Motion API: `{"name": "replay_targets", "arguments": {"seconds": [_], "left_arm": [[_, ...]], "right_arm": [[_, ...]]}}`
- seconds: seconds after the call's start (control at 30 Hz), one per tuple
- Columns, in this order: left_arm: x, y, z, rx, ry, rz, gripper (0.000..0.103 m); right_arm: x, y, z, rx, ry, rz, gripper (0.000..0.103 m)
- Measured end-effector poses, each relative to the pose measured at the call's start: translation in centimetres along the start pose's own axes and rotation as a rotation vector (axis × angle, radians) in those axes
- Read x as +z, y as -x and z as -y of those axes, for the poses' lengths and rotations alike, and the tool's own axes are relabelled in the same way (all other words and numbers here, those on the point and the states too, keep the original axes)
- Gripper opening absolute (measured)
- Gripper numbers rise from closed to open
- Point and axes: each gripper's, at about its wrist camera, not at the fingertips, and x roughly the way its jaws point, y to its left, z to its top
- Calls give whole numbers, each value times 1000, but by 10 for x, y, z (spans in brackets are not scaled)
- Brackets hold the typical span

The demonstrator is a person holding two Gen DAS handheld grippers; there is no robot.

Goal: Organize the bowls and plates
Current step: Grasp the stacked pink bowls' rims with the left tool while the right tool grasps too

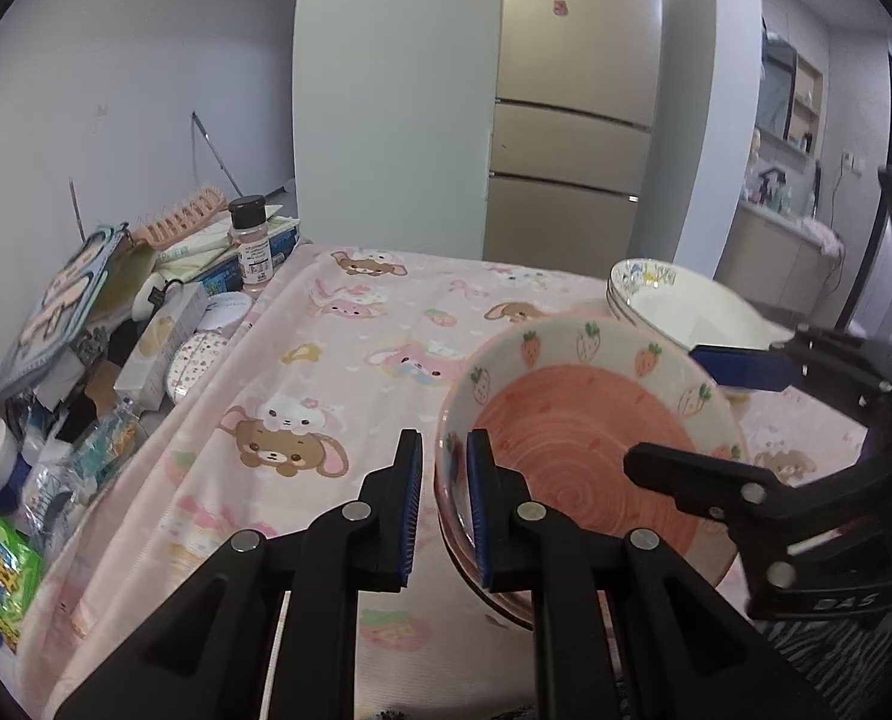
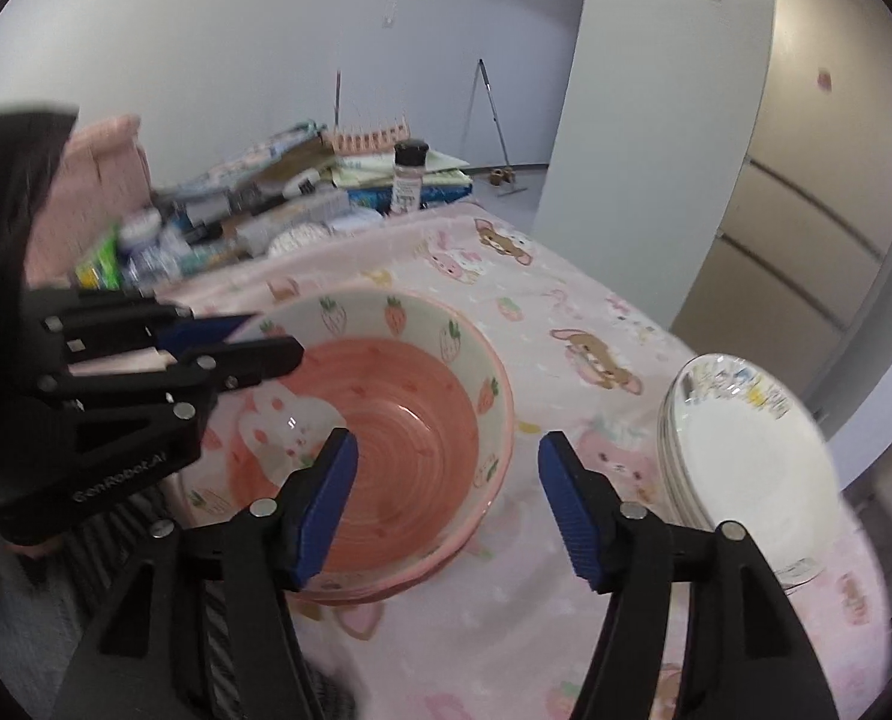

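A pink strawberry-patterned bowl [image 1: 578,438] [image 2: 410,408] sits on top of a stack of similar pink bowls [image 2: 386,591] on the tablecloth. My left gripper [image 1: 444,438] [image 2: 275,336] is shut on the top bowl's near-left rim, one pad inside and one outside. At the opposite rim my right gripper [image 2: 446,510] [image 1: 662,408] stands open: one finger hangs inside the bowl, the other outside, and neither pad presses on it. A stack of white plates [image 2: 746,450] [image 1: 686,306] with cartoon prints stands just to the right of the bowls.
A pink cartoon-animal tablecloth [image 1: 338,372] covers the table. Along its left side lies a heap of clutter [image 1: 116,330]: boxes, packets, a comb and a spice bottle [image 1: 251,246]. A beige fridge [image 1: 566,150] stands beyond the far edge.
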Motion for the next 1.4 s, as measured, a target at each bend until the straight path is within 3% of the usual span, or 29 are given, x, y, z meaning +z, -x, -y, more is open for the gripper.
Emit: {"name": "replay_targets", "arguments": {"seconds": [0.03, 0.13, 0.2, 0.23, 0.27, 0.3, 0.33, 0.4, 0.63, 0.67, 0.7, 0.73, 0.77, 0.8, 0.93, 1.2, 1.4], "left_arm": [[0, 0, -3, -11, 16, 1, 15], [2, -1, -16, -69, 96, -10, 19], [4, -3, -26, -94, 164, -28, 41], [4, -3, -28, -103, 184, -28, 48], [5, -4, -32, -123, 211, -29, 61], [5, -3, -36, -144, 233, -23, 69], [5, -2, -38, -156, 254, -19, 71], [5, -2, -41, -164, 272, -18, 71], [4, -5, -38, -162, 265, -34, 71], [4, -5, -38, -163, 264, -35, 71], [4, -6, -37, -164, 263, -39, 71], [4, -7, -37, -165, 262, -45, 72], [3, -9, -36, -167, 260, -58, 78], [3, -11, -36, -167, 259, -70, 88], [2, -15, -33, -162, 234, -92, 103], [-4, -32, -43, -194, 301, -194, 103], [-10, -39, -40, -224, 325, -245, 103]], "right_arm": [[0, 1, 4, 14, -30, 13, 81], [-1, 4, 20, 65, -132, 48, 88], [-2, 5, 29, 77, -203, 73, 90], [-4, 5, 35, 84, -240, 92, 85], [-6, 5, 40, 97, -274, 106, 70], [-7, 3, 44, 121, -290, 96, 19], [-7, 0, 45, 155, -305, 85, 6], [-7, -3, 45, 126, -292, 86, 2], [-8, -1, 43, 123, -297, 92, 3], [-9, 0, 46, 127, -310, 94, 4], [-10, 0, 48, 130, -322, 96, 17], [-10, 0, 50, 127, -331, 95, 48], [-11, 1, 52, 122, -348, 95, 69], [-12, 3, 55, 121, -369, 102, 96], [-14, 3, 67, 167, -437, 83, 101], [-33, -31, 73, 249, -526, -78, 103], [-37, -35, 66, 281, -523, -94, 103]]}}
